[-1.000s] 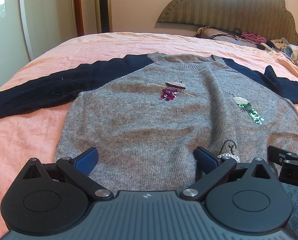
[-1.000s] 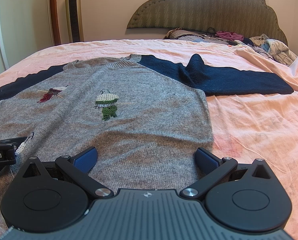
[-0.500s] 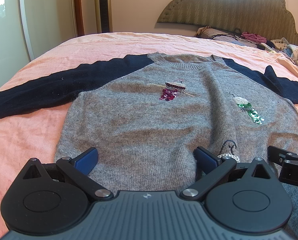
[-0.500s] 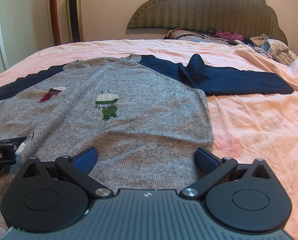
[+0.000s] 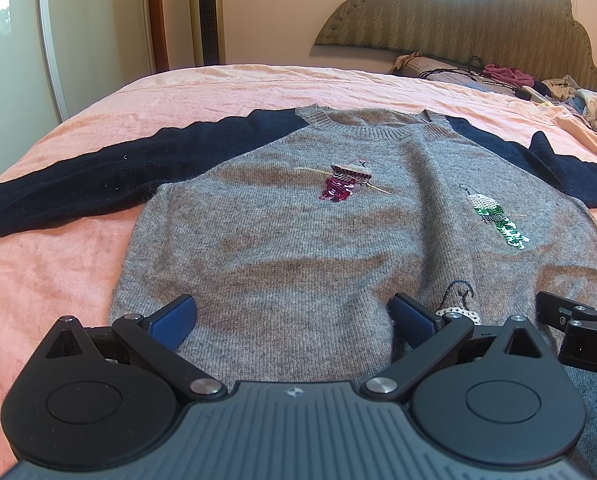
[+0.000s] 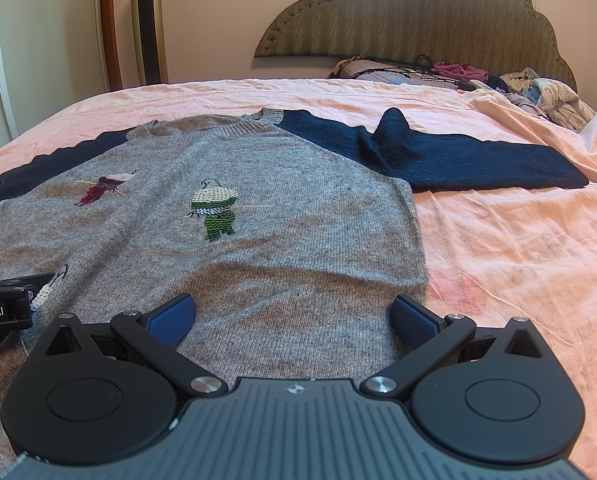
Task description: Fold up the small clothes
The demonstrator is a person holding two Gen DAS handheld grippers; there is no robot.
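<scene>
- While the sweater (image 5: 298, 248) lies flat and face-up on the bed (image 5: 58, 264), collar toward the headboard (image 6: 418, 16), I judge the fold itself not begun; this is the approach to the first grasp.
- My left hand-held gripper (image 5: 294, 316) hovers over the sweater's near hem with its blue pads spread wide, nothing between them.
- My right hand-held gripper (image 6: 294, 316) stands likewise agape and empty, over the hem near the sweater's right corner.
- Both dark sleeves are spread outward from the sweater's body: left sleeve (image 5: 98, 180) lies fairly flat; right sleeve (image 6: 478, 160) carries a raised peak close to the shoulder.
- Three sequin figures sit on the sweater's front: magenta (image 5: 340, 186), green (image 6: 214, 210) and a third partly hidden beside the hem.
- Loose clothes (image 6: 538, 96) lie well beyond the sweater, near the headboard.
- Whether either hand-held gripper touches the knit, I cannot tell.
- Next move, in my judgement: either lower both onto the hem and pinch through both layers, or shift outward to bring the sleeves across the body first. The peak in the right sleeve wants flattening beforehand.
</scene>
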